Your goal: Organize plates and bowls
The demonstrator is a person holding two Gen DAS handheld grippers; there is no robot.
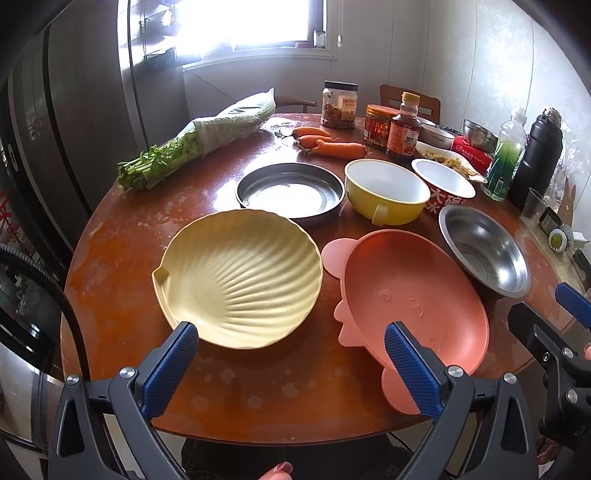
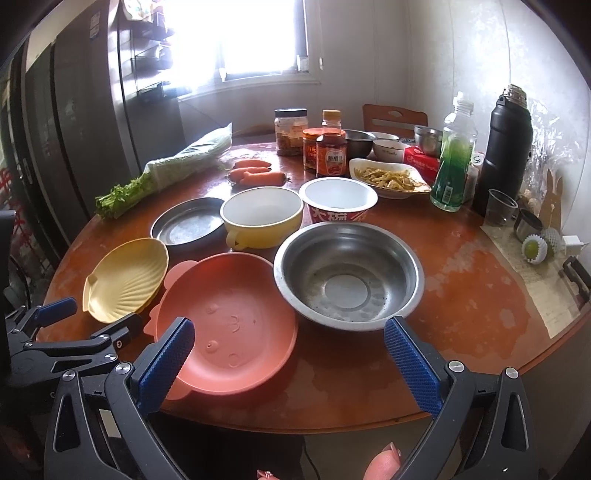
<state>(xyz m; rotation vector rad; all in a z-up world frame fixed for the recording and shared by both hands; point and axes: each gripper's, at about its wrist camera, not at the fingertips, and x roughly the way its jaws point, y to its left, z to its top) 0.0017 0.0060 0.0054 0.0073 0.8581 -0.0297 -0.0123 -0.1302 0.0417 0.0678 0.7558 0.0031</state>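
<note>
The round table [image 1: 122,280] is crowded with dishes spread singly, none stacked, so sorting appears not yet begun. Nearest the edge lie the pink plate [image 2: 225,325], the steel bowl [image 2: 347,275] and the shell plate [image 1: 240,280], within easy reach. Behind them are set the metal pan [image 1: 290,192] and yellow bowl [image 1: 384,190]. The left gripper [image 1: 291,365] and right gripper [image 2: 290,363] are held spread wide and empty, seemingly poised for a first pick.

Blown-out window [image 1: 243,22] backlight, fisheye warp
</note>
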